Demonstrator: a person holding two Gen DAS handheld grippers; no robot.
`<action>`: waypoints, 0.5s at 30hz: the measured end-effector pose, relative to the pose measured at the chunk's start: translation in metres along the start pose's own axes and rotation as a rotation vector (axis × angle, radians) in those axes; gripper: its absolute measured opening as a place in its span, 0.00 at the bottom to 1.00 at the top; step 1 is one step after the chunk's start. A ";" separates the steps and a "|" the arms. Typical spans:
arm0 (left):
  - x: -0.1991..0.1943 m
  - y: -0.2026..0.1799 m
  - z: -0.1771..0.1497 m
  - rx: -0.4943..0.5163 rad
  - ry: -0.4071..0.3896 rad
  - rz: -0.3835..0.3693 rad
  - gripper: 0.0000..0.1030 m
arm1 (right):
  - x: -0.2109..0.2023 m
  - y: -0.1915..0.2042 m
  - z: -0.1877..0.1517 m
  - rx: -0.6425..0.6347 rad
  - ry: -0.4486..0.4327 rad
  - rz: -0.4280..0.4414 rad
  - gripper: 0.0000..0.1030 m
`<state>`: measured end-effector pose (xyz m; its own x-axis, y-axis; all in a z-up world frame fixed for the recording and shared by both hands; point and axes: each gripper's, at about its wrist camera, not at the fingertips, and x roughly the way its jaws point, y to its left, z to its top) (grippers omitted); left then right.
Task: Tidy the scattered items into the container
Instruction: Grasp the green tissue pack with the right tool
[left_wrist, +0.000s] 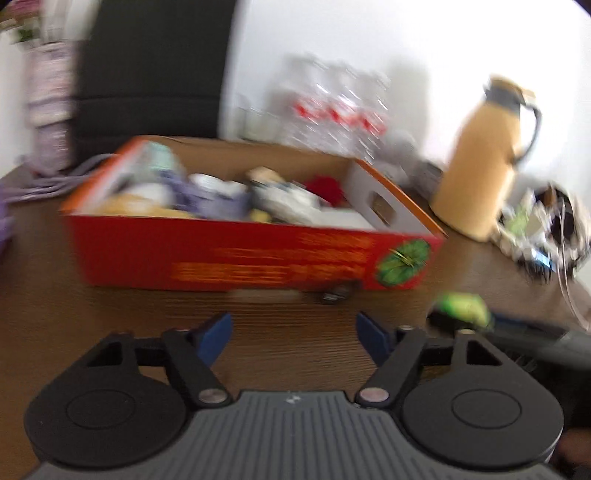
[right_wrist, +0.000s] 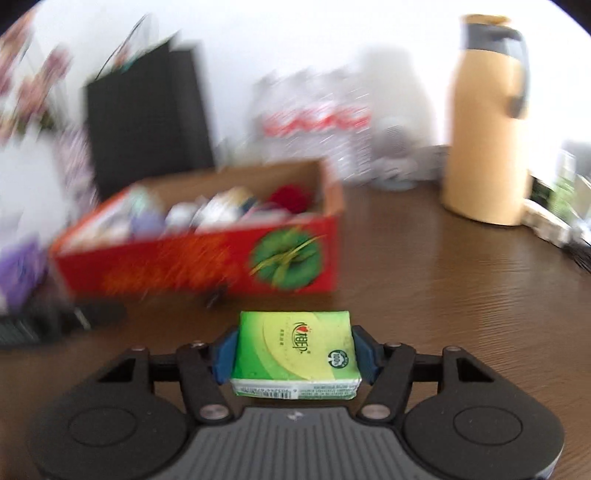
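A red cardboard box (left_wrist: 221, 254) with an open top stands on the brown wooden table, holding several blurred small items. My left gripper (left_wrist: 293, 332) hovers in front of the box, open, with only bare table between its blue pads. My right gripper (right_wrist: 293, 354) is shut on a green tissue pack (right_wrist: 295, 343), both blue pads pressing its sides. It is near the box's (right_wrist: 184, 266) right front corner. The left wrist view shows that pack (left_wrist: 461, 310) as a green blur at the right. A small dark object (left_wrist: 336, 293) lies against the box's front wall.
A tan thermos jug (left_wrist: 480, 166) stands right of the box, with cluttered packets (left_wrist: 535, 229) beyond it. A shrink-wrapped pack of water bottles (left_wrist: 336, 110) sits behind the box by the white wall. A black bag (right_wrist: 147, 122) stands at the back left.
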<state>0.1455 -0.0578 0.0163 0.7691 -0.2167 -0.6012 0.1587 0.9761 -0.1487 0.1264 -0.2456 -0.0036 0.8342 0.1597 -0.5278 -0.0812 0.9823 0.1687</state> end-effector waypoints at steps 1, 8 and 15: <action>0.010 -0.011 0.002 0.021 0.013 0.019 0.54 | -0.003 -0.008 0.002 0.037 -0.027 0.000 0.60; 0.049 -0.050 0.009 0.063 0.014 0.108 0.40 | -0.012 -0.022 -0.003 0.121 -0.064 0.047 0.61; 0.059 -0.047 0.011 0.027 0.021 0.124 0.09 | -0.019 -0.020 -0.001 0.103 -0.078 0.060 0.61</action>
<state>0.1906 -0.1163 -0.0034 0.7709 -0.0944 -0.6299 0.0798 0.9955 -0.0514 0.1117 -0.2685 0.0023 0.8699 0.2060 -0.4481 -0.0797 0.9553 0.2846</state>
